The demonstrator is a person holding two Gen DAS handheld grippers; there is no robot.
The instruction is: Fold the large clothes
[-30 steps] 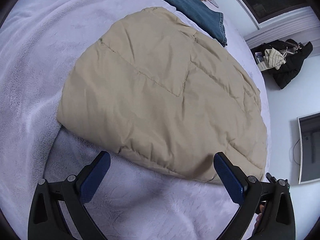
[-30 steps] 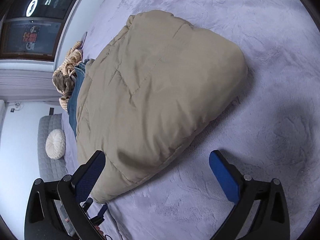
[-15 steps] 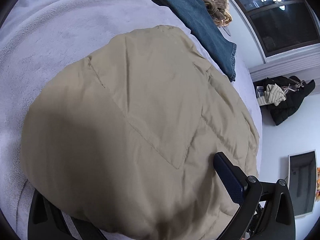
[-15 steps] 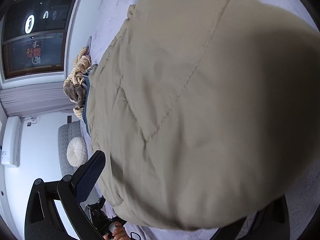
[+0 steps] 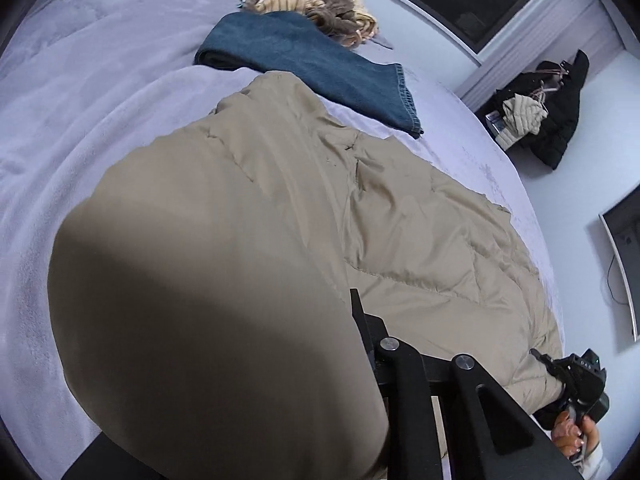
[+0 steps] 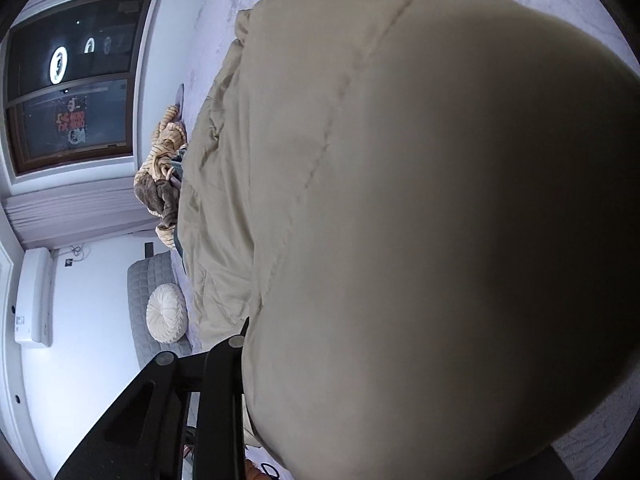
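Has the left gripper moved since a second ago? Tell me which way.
Yes. The left gripper has gone forward onto the beige quilted jacket, toward the folded jeans. The jacket's near edge now bunches over its fingers.

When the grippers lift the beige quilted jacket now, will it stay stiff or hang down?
The beige quilted jacket will probably sag; it already drapes in soft wrinkles on the bed. Its puffy bulge suggests it is light for its size. The smooth fabric may slip.

A puffy beige quilted jacket is lying on the lavender bed, its near edge bulging upward.
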